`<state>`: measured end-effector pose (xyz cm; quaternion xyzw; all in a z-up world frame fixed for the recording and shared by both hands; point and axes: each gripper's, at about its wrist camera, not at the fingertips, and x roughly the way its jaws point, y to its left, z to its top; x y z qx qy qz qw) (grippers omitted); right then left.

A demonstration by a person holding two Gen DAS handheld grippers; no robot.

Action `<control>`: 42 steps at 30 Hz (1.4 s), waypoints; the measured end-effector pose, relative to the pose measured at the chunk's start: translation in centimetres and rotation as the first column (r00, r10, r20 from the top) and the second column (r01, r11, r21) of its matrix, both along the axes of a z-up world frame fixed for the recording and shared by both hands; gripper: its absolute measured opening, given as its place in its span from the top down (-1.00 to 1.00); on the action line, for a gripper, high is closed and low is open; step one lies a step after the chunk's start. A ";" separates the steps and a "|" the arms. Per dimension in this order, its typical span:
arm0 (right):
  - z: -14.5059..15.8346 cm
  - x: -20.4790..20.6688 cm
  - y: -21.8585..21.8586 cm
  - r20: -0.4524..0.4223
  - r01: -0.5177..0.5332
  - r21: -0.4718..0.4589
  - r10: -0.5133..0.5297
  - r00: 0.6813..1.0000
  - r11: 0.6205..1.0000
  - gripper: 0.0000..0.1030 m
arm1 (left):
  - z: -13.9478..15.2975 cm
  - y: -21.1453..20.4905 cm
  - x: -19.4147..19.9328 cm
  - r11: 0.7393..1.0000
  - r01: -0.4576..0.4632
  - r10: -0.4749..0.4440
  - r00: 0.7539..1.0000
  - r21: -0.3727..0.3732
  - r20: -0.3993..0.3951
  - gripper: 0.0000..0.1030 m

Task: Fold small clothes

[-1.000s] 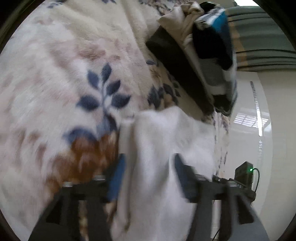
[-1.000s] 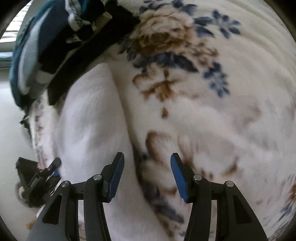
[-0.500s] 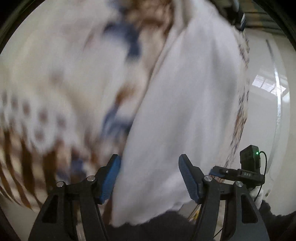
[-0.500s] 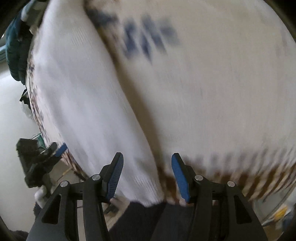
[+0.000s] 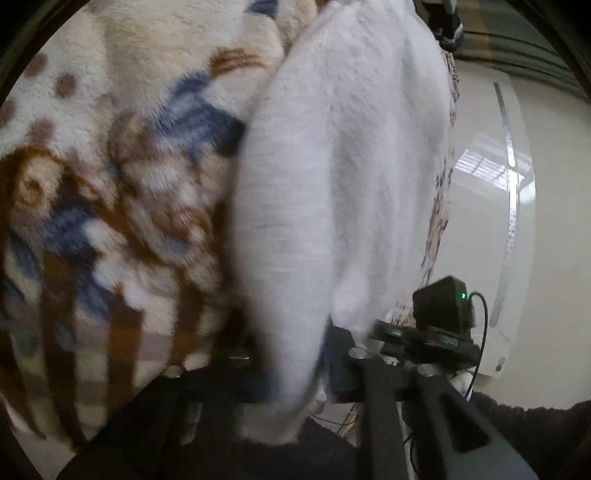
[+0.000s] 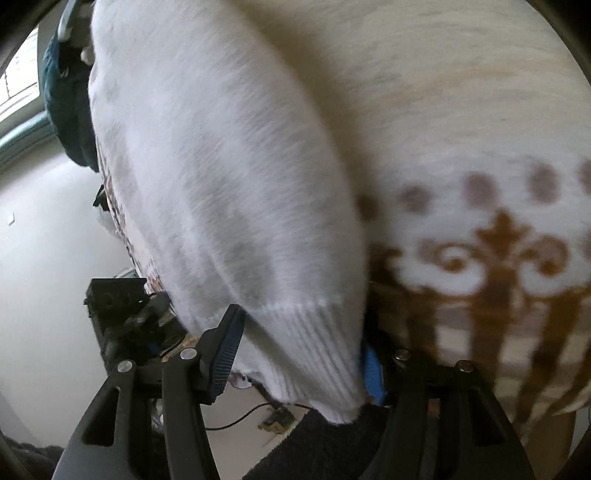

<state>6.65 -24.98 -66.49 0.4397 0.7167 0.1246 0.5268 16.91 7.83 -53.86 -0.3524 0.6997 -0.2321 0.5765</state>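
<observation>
A white knit garment (image 5: 332, 177) lies lengthwise on a fleece blanket with blue and brown flowers (image 5: 122, 177). Its near end hangs over the bed edge. My left gripper (image 5: 299, 373) is closing, and its pads pinch that near end; the left finger is mostly hidden by blurred cloth. In the right wrist view the garment (image 6: 207, 177) ends in a ribbed hem (image 6: 314, 362). My right gripper (image 6: 299, 350) is also closing, with the hem filling the gap between its fingers. Its left pad's face still shows bare and its right pad is half hidden behind the hem.
A pile of dark and teal clothes (image 6: 62, 85) sits at the far end of the bed, its edge also showing as dark cloth (image 5: 447, 26). Glossy pale floor (image 5: 517, 221) runs beside the bed. A black box with a green light (image 5: 443, 306) hangs near the garment's end. Dark fuzzy clothing (image 6: 314, 443) fills the bottom.
Both grippers pulled back along the white garment from its far part to the near hem at the bed edge. The clothes pile receded. Both pairs of jaws narrowed around the hem.
</observation>
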 end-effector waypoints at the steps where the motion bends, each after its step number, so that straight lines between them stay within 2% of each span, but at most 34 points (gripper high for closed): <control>1: 0.0 0.2 0.6 0.001 0.001 0.000 -0.001 1.000 1.000 0.48 | 0.3 0.2 0.0 1.000 -0.021 0.021 1.000 -0.002 -0.006 0.72; 2: 0.1 0.4 1.1 0.003 0.007 0.007 -0.007 1.000 1.000 0.63 | 0.3 0.0 0.0 0.999 -0.034 0.034 0.999 -0.008 -0.013 0.72; 3: 0.5 0.6 1.2 0.009 0.013 0.000 -0.013 1.000 1.000 0.68 | 0.7 0.2 0.1 0.998 -0.062 0.061 0.998 -0.012 -0.020 0.72; 7: 3.8 0.9 0.5 0.051 0.027 0.011 -0.027 0.998 1.000 0.71 | 3.1 0.9 0.0 0.986 -0.148 0.146 0.989 -0.078 -0.036 0.72; 10: 7.9 1.8 -1.1 0.109 0.038 0.036 -0.042 0.993 0.999 0.72 | 6.4 0.9 2.2 0.967 -0.209 0.209 0.978 -0.142 -0.020 0.72; 12: 10.7 3.5 -1.8 0.151 0.042 0.048 -0.049 0.987 0.998 0.73 | 8.8 0.6 5.0 0.954 -0.232 0.240 0.971 -0.188 0.018 0.72; 15: 15.0 8.5 -2.1 0.245 0.031 0.042 -0.041 0.969 0.999 0.73 | 11.1 0.4 10.3 0.937 -0.251 0.277 0.958 -0.242 0.079 0.72; 18: 17.5 15.1 -2.6 0.315 0.039 0.035 -0.048 0.948 0.999 0.73 | 12.4 -0.1 17.2 0.936 -0.260 0.300 0.941 -0.236 0.156 0.72; 20: 18.1 19.5 -2.8 0.340 0.054 0.023 -0.059 0.939 0.998 0.72 | 12.0 -0.7 22.4 0.931 -0.290 0.332 0.926 -0.223 0.182 0.71; 22: 18.0 25.5 -3.6 0.358 0.076 0.026 -0.080 0.930 0.997 0.72 | 10.9 -0.6 26.6 0.918 -0.327 0.366 0.917 -0.223 0.162 0.54; 24: 17.3 31.7 -3.7 0.348 0.113 0.014 -0.111 0.931 0.994 0.65 | 9.8 -0.7 30.3 0.918 -0.342 0.374 0.915 -0.203 0.153 0.30; 25: 17.2 33.5 -3.6 0.349 0.111 0.010 -0.107 0.931 0.994 0.62 | 9.2 -0.8 31.8 0.915 -0.355 0.385 0.911 -0.194 0.147 0.03; 26: 16.7 35.7 -3.9 0.342 0.113 -0.012 -0.102 0.934 0.994 0.61 | 8.8 -0.7 32.6 0.910 -0.366 0.396 0.906 -0.197 0.147 -0.12; 27: 16.4 37.7 -4.3 0.335 0.112 -0.020 -0.099 0.937 0.993 0.56 | 8.7 -0.3 33.3 0.899 -0.388 0.420 0.895 -0.202 0.151 -0.13; 28: 16.1 39.6 -4.5 0.325 0.104 -0.018 -0.093 0.941 0.994 0.47 | 8.8 -0.1 33.8 0.888 -0.407 0.441 0.884 -0.213 0.152 -0.14; 29: 15.7 40.5 -4.0 0.317 0.098 -0.016 -0.088 0.944 0.995 0.29 | 9.0 0.4 34.3 0.870 -0.427 0.470 0.869 -0.246 0.156 -0.24; 31: 16.1 41.4 -4.9 0.344 0.097 -0.005 -0.089 0.935 0.995 -0.02 | 9.0 2.3 33.0 0.854 -0.451 0.501 0.847 -0.261 0.176 -0.35; 32: 16.4 41.9 -5.5 0.366 0.092 0.000 -0.086 0.927 0.996 -0.37 | 9.3 2.7 32.8 0.853 -0.455 0.507 0.839 -0.254 0.198 -0.35; 33: 16.6 41.6 -6.3 0.376 0.089 -0.004 -0.081 0.923 0.996 -0.53 | 9.7 2.9 32.4 0.868 -0.444 0.490 0.840 -0.222 0.233 -0.35; 36: 16.6 40.6 -8.2 0.401 0.088 -0.063 -0.055 0.914 0.994 -0.53 | 9.9 2.2 31.5 0.916 -0.397 0.394 0.864 -0.058 0.314 -0.35; 38: 15.9 39.7 -9.3 0.385 0.101 -0.154 -0.035 0.922 0.983 -0.53 | 8.8 0.9 31.2 0.945 -0.324 0.292 0.900 0.049 0.323 -0.35; 40: 14.9 38.6 -10.3 0.363 0.098 -0.228 -0.009 0.932 0.969 -0.53 | 7.2 -1.1 31.8 0.960 -0.242 0.188 0.928 0.137 0.321 -0.35; 42: 13.0 37.9 -10.9 0.313 0.088 -0.258 -0.003 0.950 0.962 -0.53 | 6.3 -3.2 32.4 0.970 -0.151 0.080 0.940 0.193 0.331 -0.35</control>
